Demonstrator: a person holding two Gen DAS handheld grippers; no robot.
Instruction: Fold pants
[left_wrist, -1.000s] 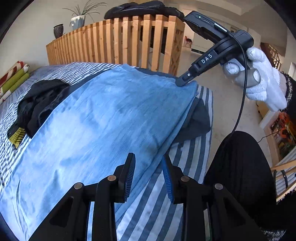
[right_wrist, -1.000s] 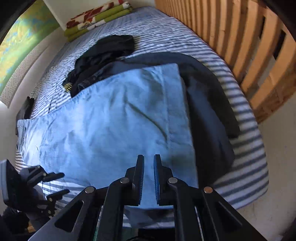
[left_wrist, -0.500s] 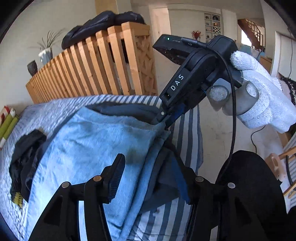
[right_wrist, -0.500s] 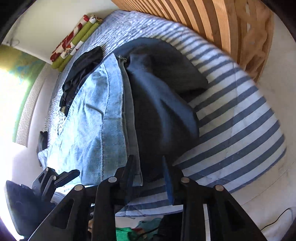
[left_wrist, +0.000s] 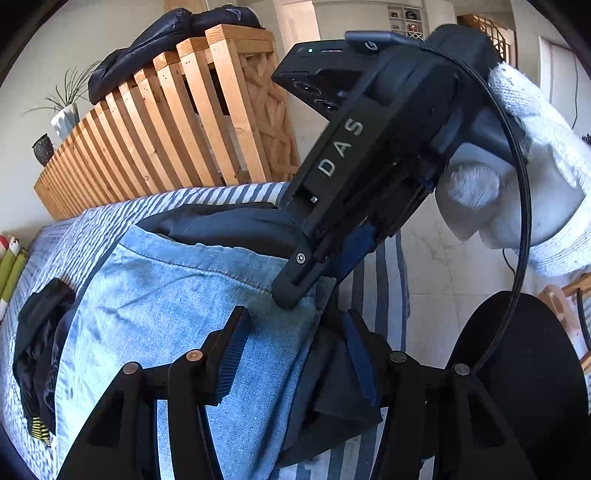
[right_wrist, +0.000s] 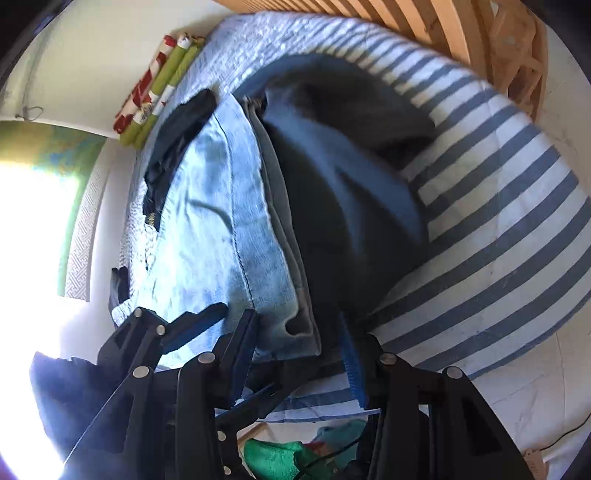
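Both grippers have closed in on the near corner of the jeans (left_wrist: 177, 314), which lie lengthwise down the striped bed (right_wrist: 498, 192). Left gripper (left_wrist: 295, 354) and right gripper (right_wrist: 299, 343), jaws just widening, straddle that corner without pinching.

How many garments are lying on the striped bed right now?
3: light blue jeans on top nearest the grippers, dark navy garment under them, black garment bunched beyond them. More may be hidden.
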